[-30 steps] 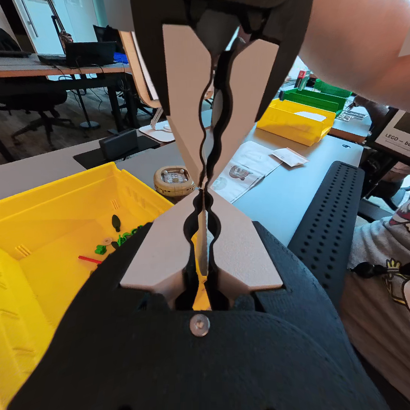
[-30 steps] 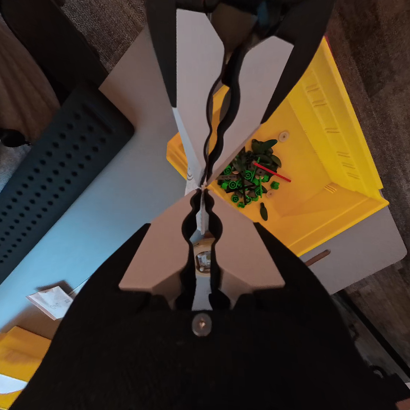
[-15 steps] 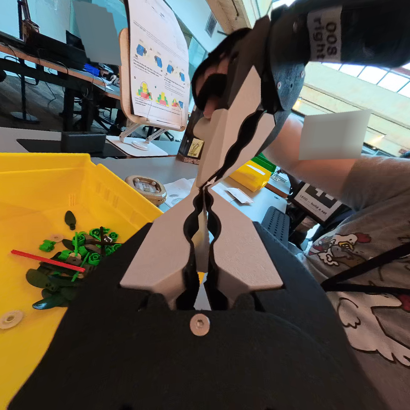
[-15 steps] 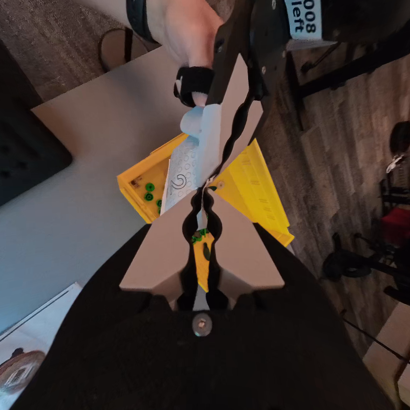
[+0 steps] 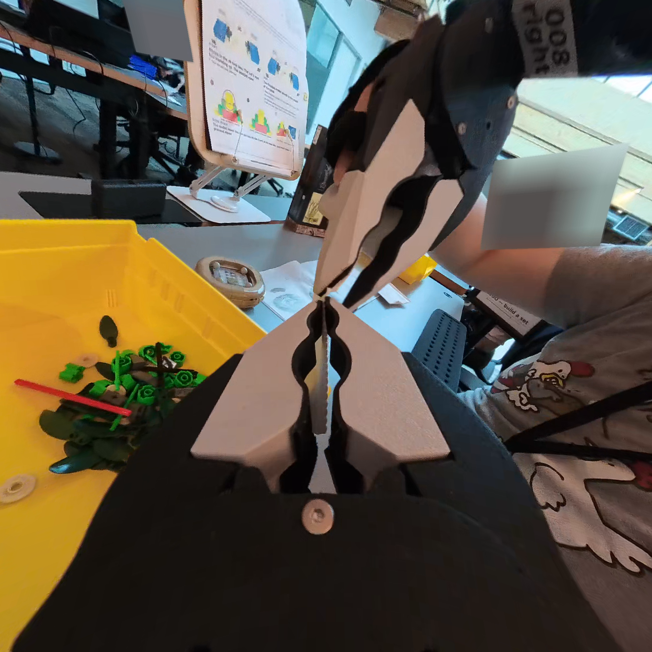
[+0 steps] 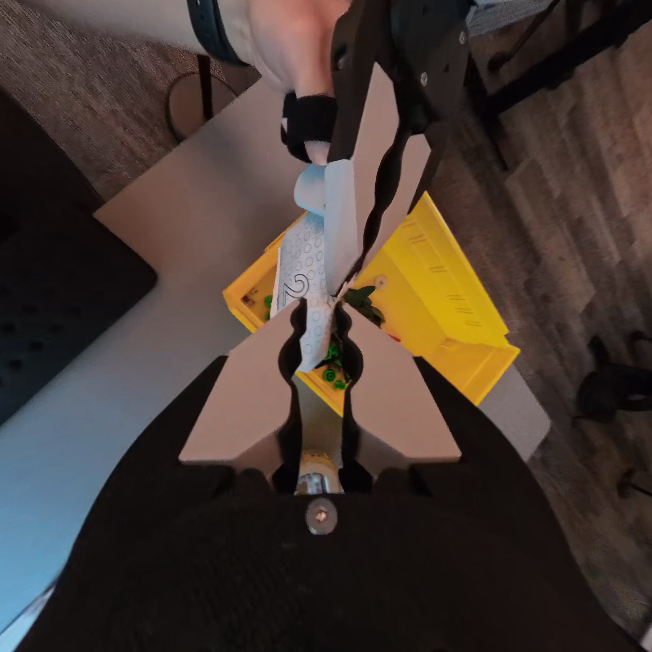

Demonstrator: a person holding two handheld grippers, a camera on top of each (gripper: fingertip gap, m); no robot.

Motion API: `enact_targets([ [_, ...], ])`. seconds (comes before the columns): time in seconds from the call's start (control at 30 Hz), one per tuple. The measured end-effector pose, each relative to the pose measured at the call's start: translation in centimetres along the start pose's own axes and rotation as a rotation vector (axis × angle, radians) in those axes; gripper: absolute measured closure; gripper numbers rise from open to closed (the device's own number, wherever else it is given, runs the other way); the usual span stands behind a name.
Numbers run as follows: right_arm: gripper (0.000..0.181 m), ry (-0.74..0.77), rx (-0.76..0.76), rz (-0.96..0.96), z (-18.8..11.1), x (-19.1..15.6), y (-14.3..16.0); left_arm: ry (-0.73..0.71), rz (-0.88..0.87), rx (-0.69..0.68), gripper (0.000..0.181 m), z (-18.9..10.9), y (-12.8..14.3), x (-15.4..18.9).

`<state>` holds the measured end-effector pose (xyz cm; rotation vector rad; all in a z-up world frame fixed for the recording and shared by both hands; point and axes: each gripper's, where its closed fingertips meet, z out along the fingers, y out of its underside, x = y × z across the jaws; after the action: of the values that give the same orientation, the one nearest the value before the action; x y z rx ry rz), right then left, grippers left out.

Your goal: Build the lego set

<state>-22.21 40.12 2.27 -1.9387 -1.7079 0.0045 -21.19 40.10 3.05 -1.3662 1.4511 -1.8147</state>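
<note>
A white paper parts bag (image 6: 307,268) with a circle pattern hangs over the yellow bin (image 6: 423,282). My left gripper (image 5: 323,300) is shut on the bag's edge (image 5: 321,381); it also shows in the right wrist view (image 6: 347,280), tip to tip with the right one. My right gripper (image 6: 319,303) has its jaws slightly parted, with the bag running loosely between them; it also shows in the left wrist view (image 5: 333,300). Green, dark and red lego pieces (image 5: 134,388) lie loose in the bin (image 5: 70,264). A round tan partly built model (image 5: 231,278) sits on the table behind the bin.
An instruction sheet on a stand (image 5: 254,88) is at the back of the grey table. A black perforated pad (image 5: 437,349) lies to the right, near the person's shirt. A second yellow bin (image 5: 420,268) and a paper sheet (image 5: 289,293) lie beyond the model. The tips of both grippers are at nearly the same place.
Both grippers were shut on the bag tip to tip; now the right gripper's jaws have parted while the left still pinches it. Both views swung round since one second ago.
</note>
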Motion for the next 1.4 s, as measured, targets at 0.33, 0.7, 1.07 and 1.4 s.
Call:
enact_targets([
  [0.33,0.177,-0.208,0.147,0.331,-1.4,-0.1,-1.2,-0.019,0.126,-0.022,0.181,0.6,-0.5,1.5],
  [0.7,0.178,-0.356,0.239,0.440,-1.9,-1.3,-1.0,-0.033,0.305,-0.080,0.181,1.2,0.2,2.4],
  [1.07,0.181,-0.406,0.501,0.657,-0.6,0.5,0.8,-0.045,0.389,-0.102,0.181,1.8,0.7,-0.3],
  [1.4,0.181,-0.274,0.684,0.725,-0.2,1.4,1.8,-0.046,0.371,-0.096,0.181,1.8,1.3,-1.6],
])
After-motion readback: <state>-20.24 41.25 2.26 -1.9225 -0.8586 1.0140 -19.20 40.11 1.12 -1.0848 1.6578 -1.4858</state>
